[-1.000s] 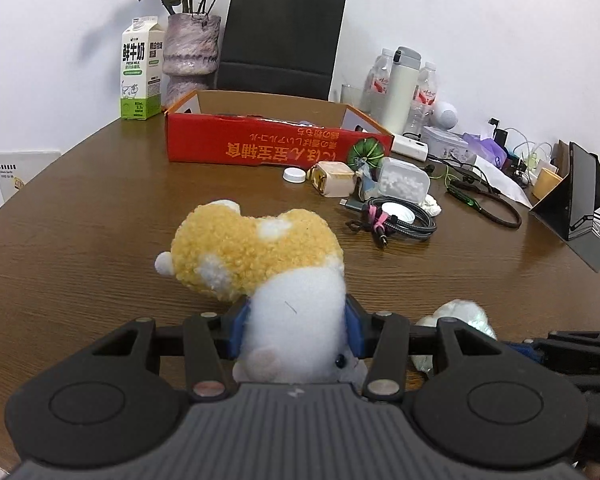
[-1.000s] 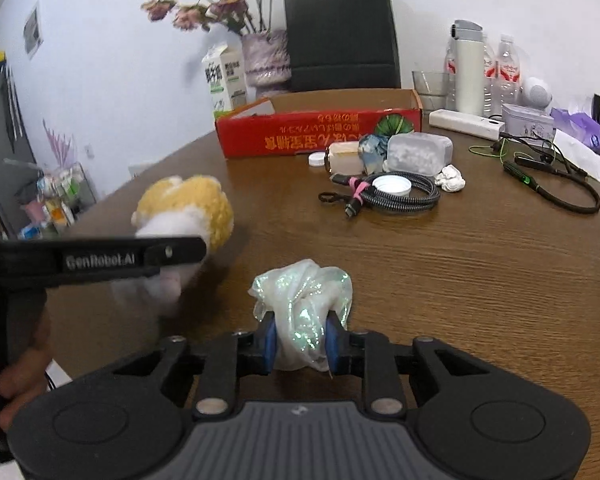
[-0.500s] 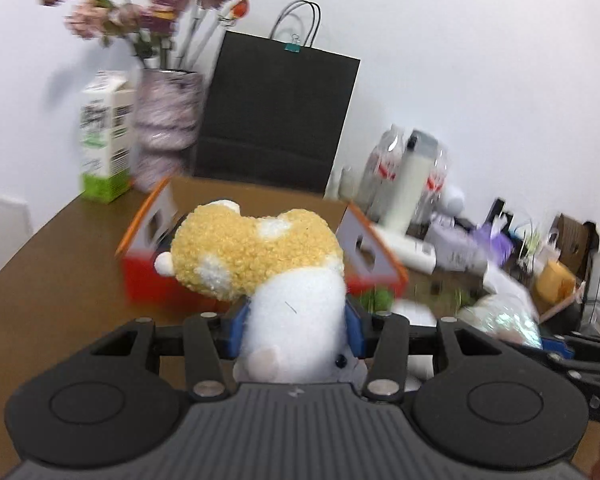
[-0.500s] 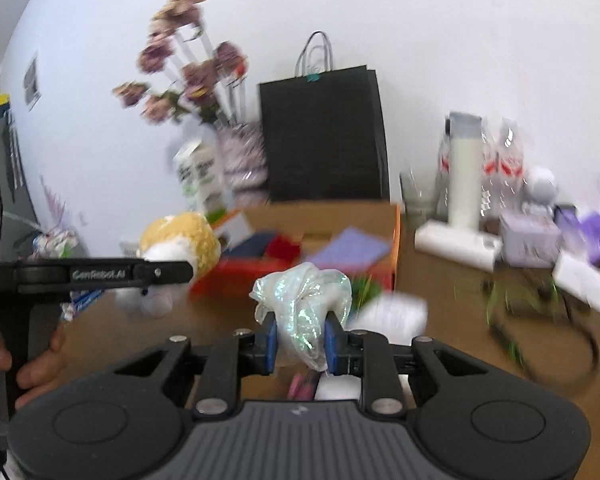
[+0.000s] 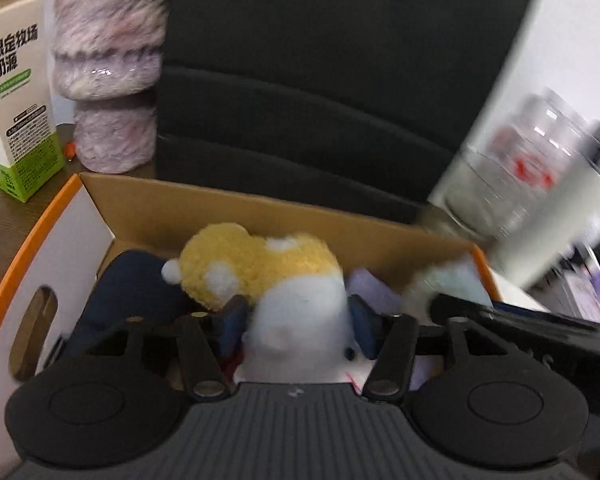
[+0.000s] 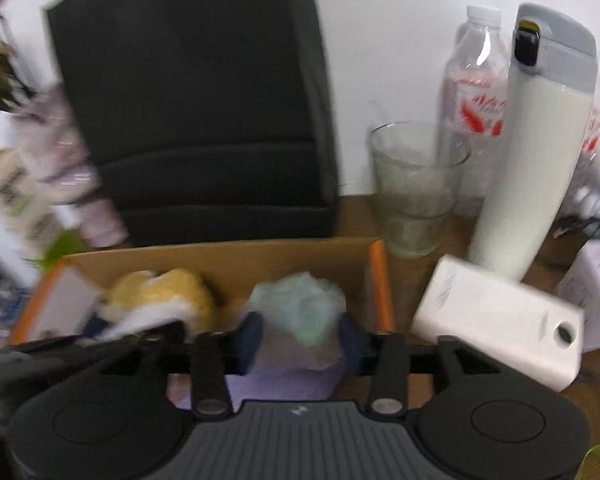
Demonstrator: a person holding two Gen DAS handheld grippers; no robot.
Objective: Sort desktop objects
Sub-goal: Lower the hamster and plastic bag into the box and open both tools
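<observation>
**Now over the box, both sets of jaws opening**

Now both grippers sit above the open cardboard box (image 5: 228, 208); a second ago they were low over bare tabletop with the box far off at upper centre.

Left gripper (image 5: 296, 320): jaws opening, plush toy (image 5: 260, 268) between the blue pads; a gap shows at the left pad, right side looks just touching, so the grip is loosening. The toy was clamped tight before. It sits lower centre of the left view, over a dark blue item (image 5: 132, 300) in the box.

Right gripper (image 6: 298, 336): jaws opening, crumpled shiny wrapper (image 6: 300, 304) between the pads with clear gaps both sides, released. It was pinched a second ago. A purple sheet (image 6: 268, 384) lies under it inside the box.

Edges: back wall of the box runs across mid frame, with the black paper bag (image 5: 340, 60) right behind it. The orange right rim (image 6: 380, 284) is just beside the right pad. White power bank (image 6: 496, 324), glass (image 6: 416, 184) and white flask (image 6: 532, 152) crowd the right side. Milk carton (image 5: 16, 92) and vase (image 5: 108, 64) stand upper left. The grippers are close together in the box; much of the picture is motion blurred.
</observation>
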